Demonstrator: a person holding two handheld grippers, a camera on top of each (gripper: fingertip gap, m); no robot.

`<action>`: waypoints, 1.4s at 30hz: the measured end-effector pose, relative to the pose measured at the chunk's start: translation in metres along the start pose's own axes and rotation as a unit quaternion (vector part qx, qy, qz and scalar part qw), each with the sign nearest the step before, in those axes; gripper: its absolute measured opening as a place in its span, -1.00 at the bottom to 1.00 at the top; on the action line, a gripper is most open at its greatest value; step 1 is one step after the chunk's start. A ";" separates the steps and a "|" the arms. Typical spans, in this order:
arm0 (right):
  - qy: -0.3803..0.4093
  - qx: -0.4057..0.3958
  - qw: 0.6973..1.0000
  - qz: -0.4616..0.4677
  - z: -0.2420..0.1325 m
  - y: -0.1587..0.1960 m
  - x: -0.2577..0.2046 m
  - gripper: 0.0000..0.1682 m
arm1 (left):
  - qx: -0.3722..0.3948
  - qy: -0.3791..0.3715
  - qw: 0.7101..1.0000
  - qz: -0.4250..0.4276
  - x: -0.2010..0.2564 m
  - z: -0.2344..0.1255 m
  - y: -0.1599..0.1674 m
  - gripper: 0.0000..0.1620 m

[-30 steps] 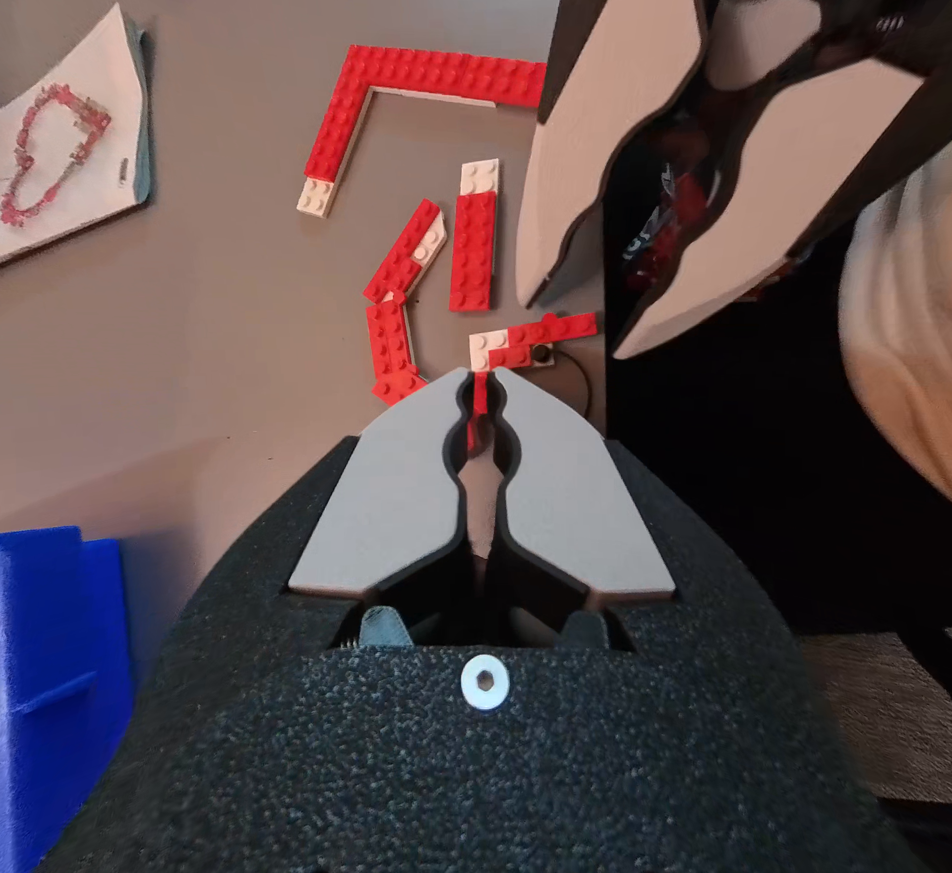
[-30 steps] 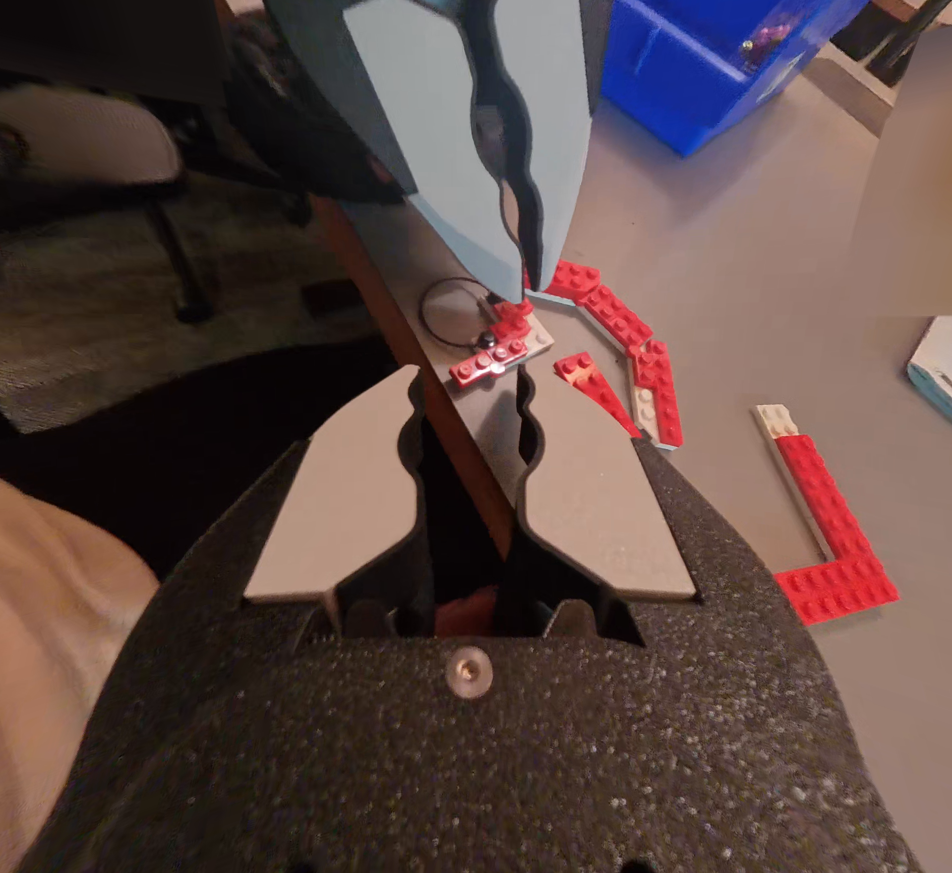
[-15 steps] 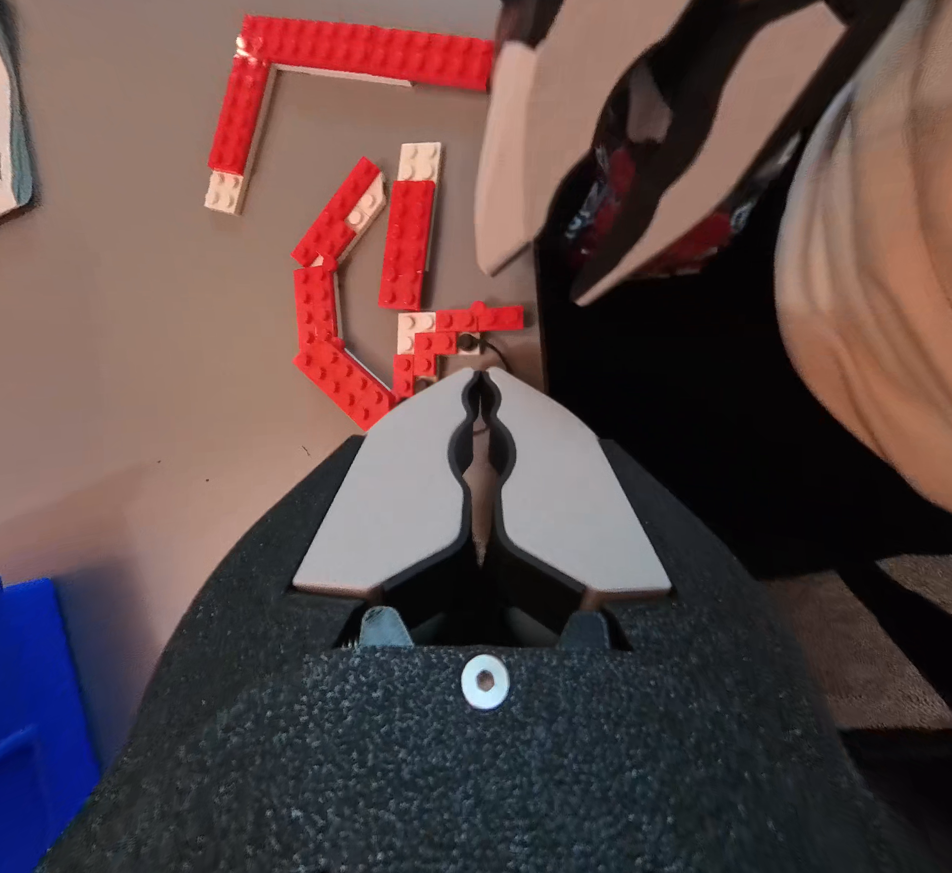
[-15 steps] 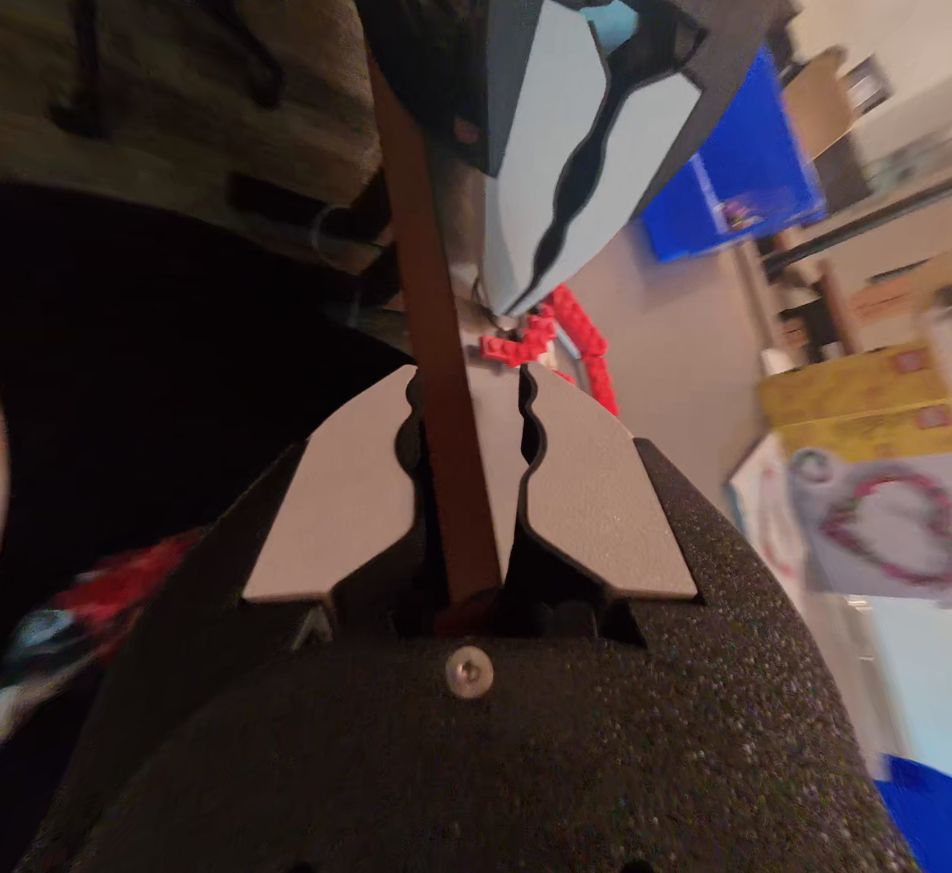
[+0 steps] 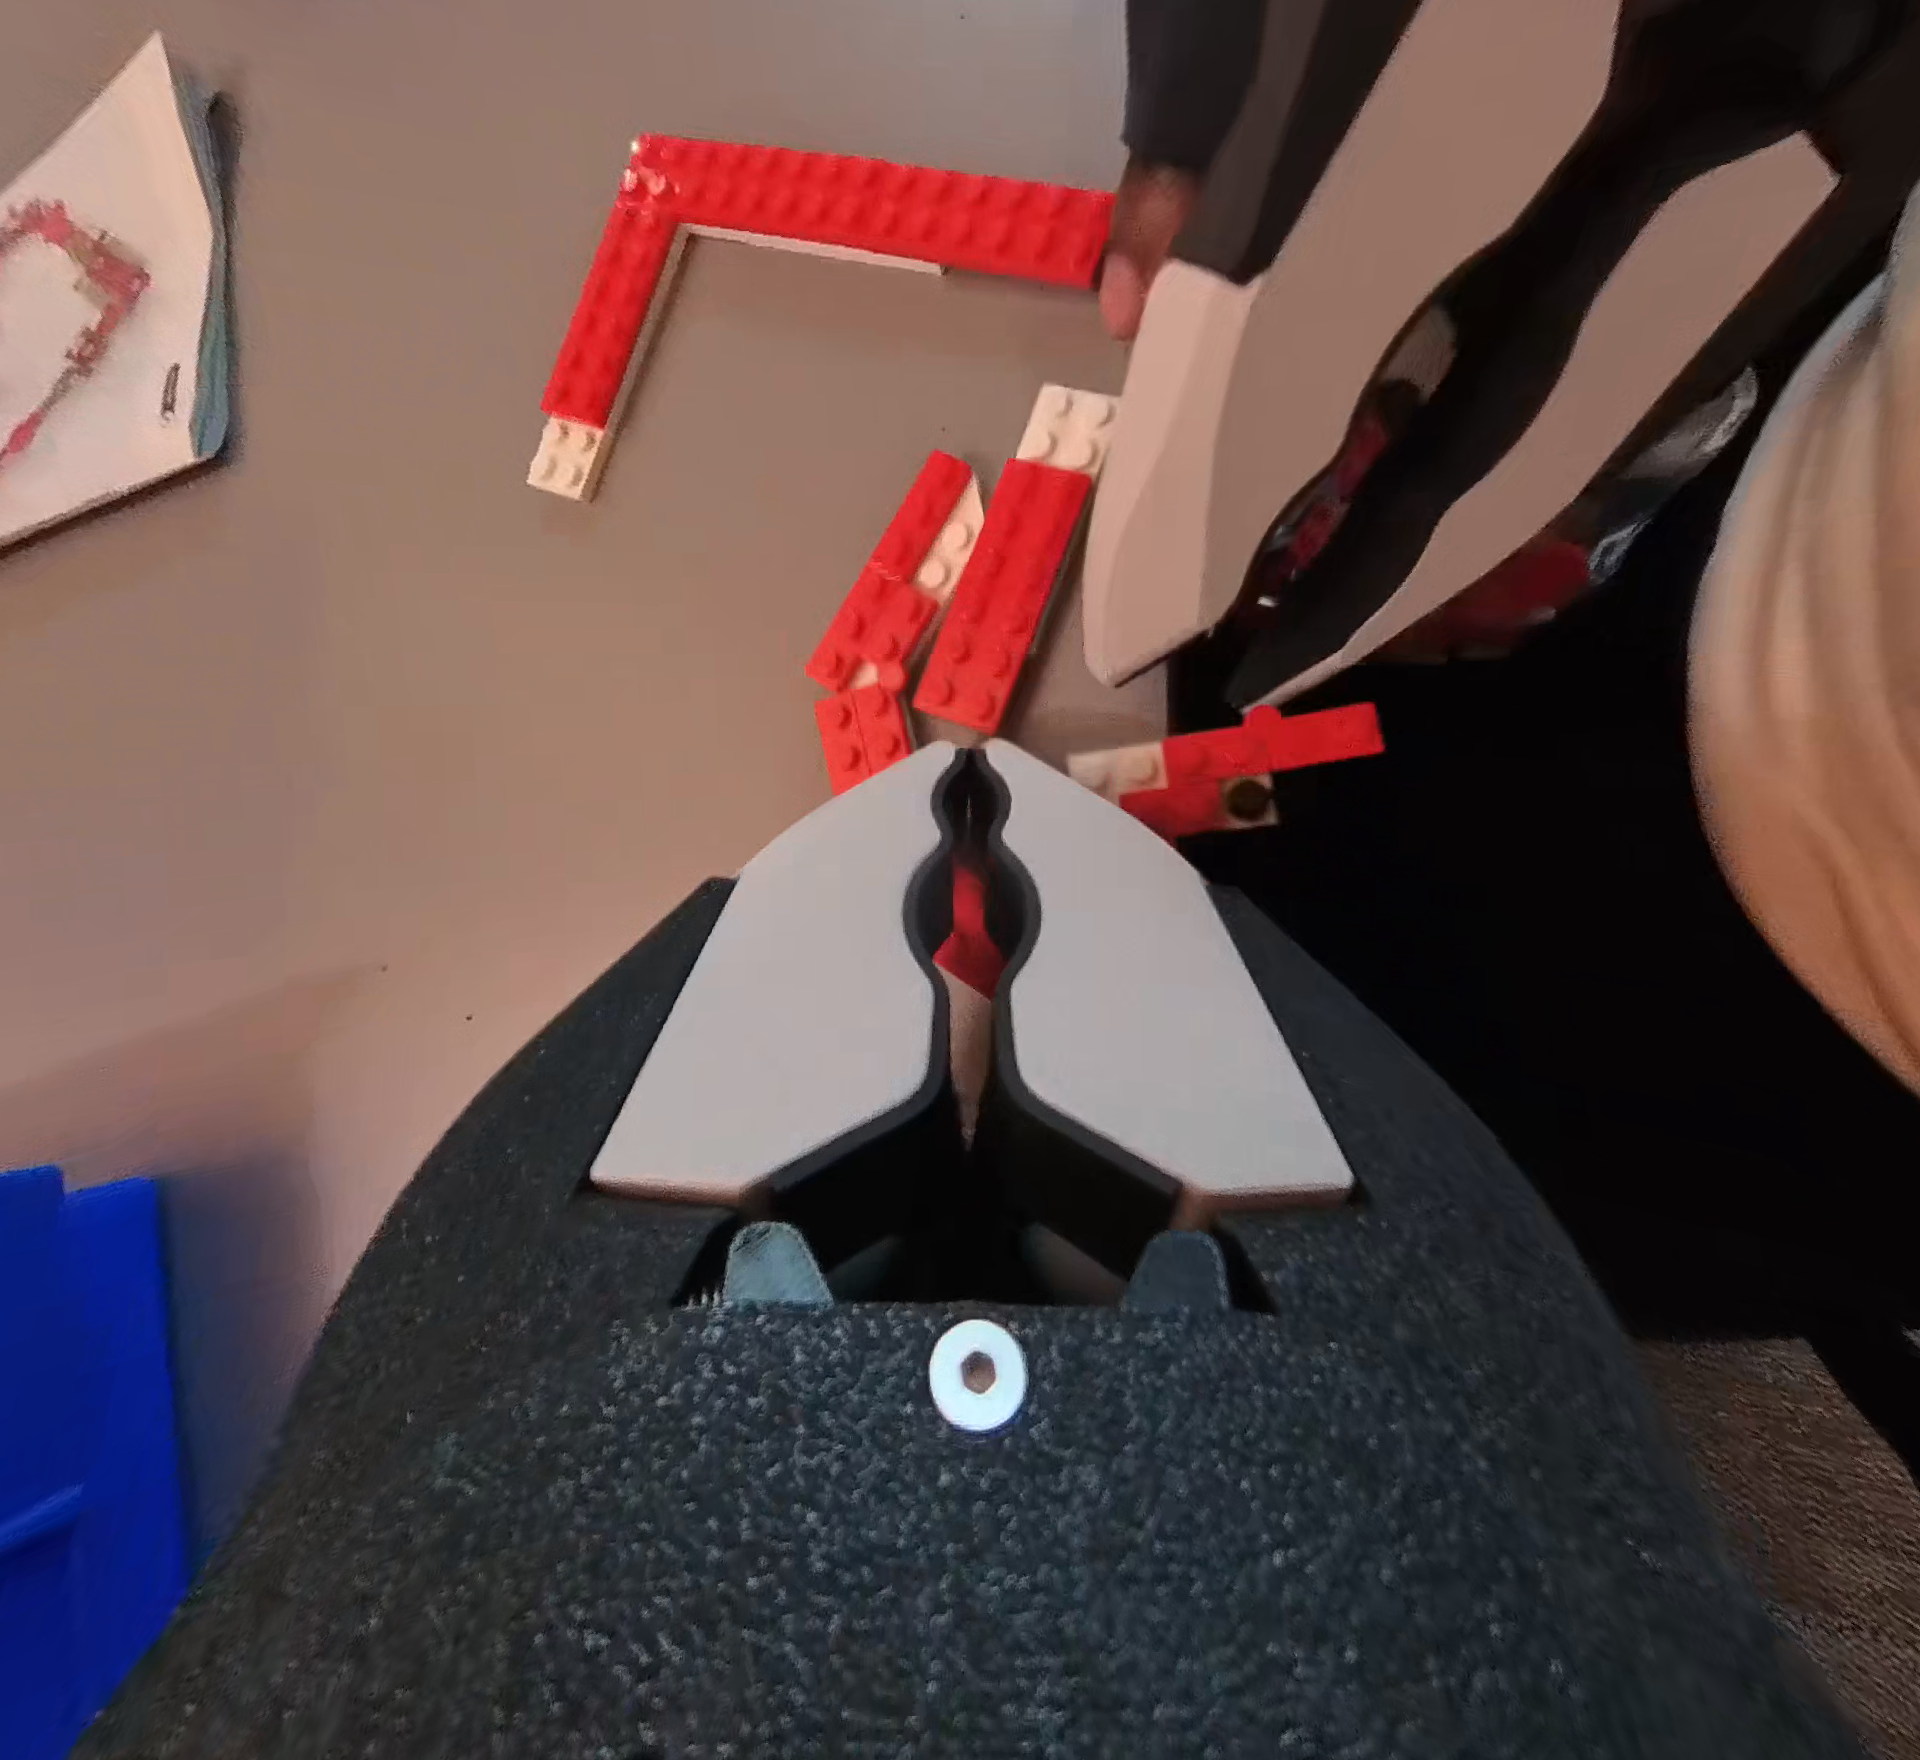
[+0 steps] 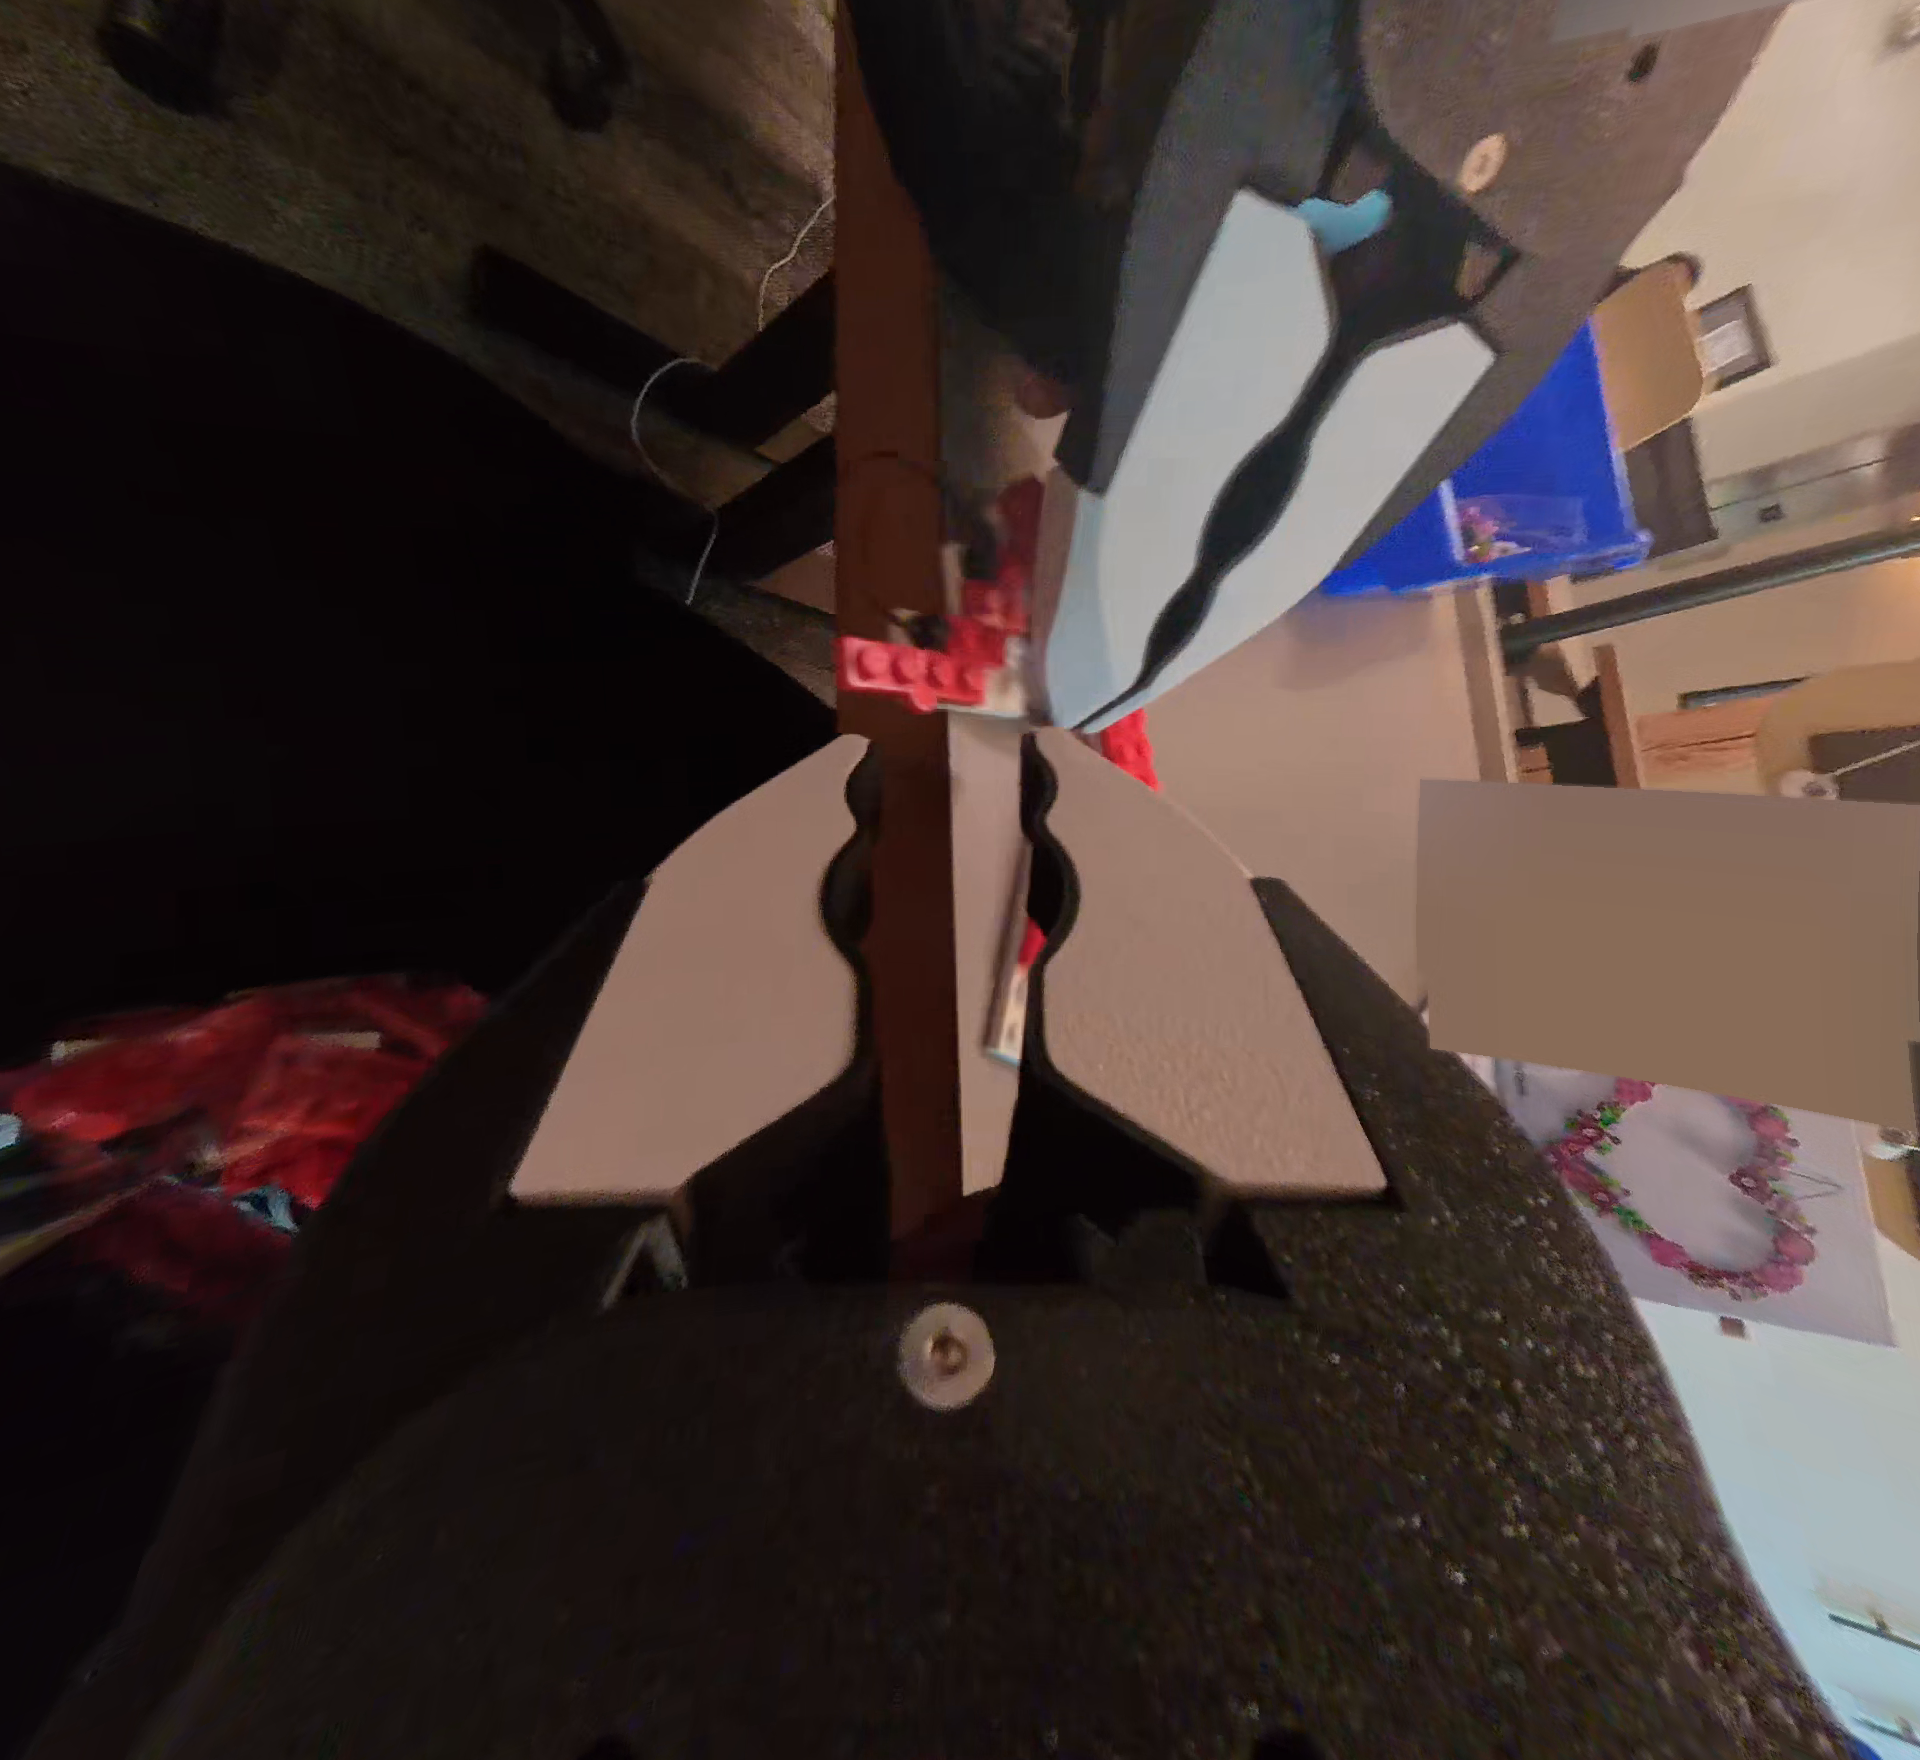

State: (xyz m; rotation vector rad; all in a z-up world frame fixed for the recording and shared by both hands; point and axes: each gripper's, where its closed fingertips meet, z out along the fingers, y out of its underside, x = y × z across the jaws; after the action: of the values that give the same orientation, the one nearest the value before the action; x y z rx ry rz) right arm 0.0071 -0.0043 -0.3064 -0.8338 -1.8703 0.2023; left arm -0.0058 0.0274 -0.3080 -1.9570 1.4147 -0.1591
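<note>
My left gripper [image 5: 966,756] is shut, its tips low over a cluster of red and white bricks [image 5: 1003,598] on the grey table [image 5: 416,671]. Red shows through the hollow between its fingers. A small red-and-white brick assembly [image 5: 1226,765] with a black round piece juts over the table's edge just right of those tips. My right gripper [image 6: 945,746] is open and turned sideways, with the brown table edge [image 6: 894,879] between its fingers. The assembly [image 6: 914,666] lies just past its tips, beside the shut left gripper [image 6: 1091,713]. The right gripper also shows in the left wrist view [image 5: 1195,671].
A long L-shaped red strip [image 5: 831,204] lies farther back. A white card with a pink bead chain [image 5: 94,308] is at far left. A blue bin [image 5: 73,1398] stands near left. Beyond the table edge is dark space with red clutter [image 6: 208,1087] below. Both grippers' tips are close together, under 4 cm apart.
The small assembly has slid so that it overhangs the table edge. My right gripper has rolled sideways and now straddles that edge. My left gripper stays shut and has shifted a little.
</note>
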 end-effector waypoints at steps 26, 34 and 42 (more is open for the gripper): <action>-0.020 0.015 0.993 -0.113 0.005 -0.009 0.002 -0.88 | 0.025 -0.044 0.997 -0.054 0.023 -0.021 0.002 -1.00; -0.138 0.036 0.988 0.062 0.003 -0.009 0.003 -0.87 | 0.024 -0.022 0.997 -0.064 0.023 -0.020 0.002 -1.00; -0.166 0.094 0.961 0.200 -0.013 -0.011 0.027 -0.94 | 0.007 -0.070 0.995 -0.070 0.007 -0.015 0.005 -1.00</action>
State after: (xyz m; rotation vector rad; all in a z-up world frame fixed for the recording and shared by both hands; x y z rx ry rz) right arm 0.0073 0.0020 -0.2750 -1.0899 -1.9294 0.8037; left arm -0.0144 0.0136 -0.3015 -2.0155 1.1846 -0.0945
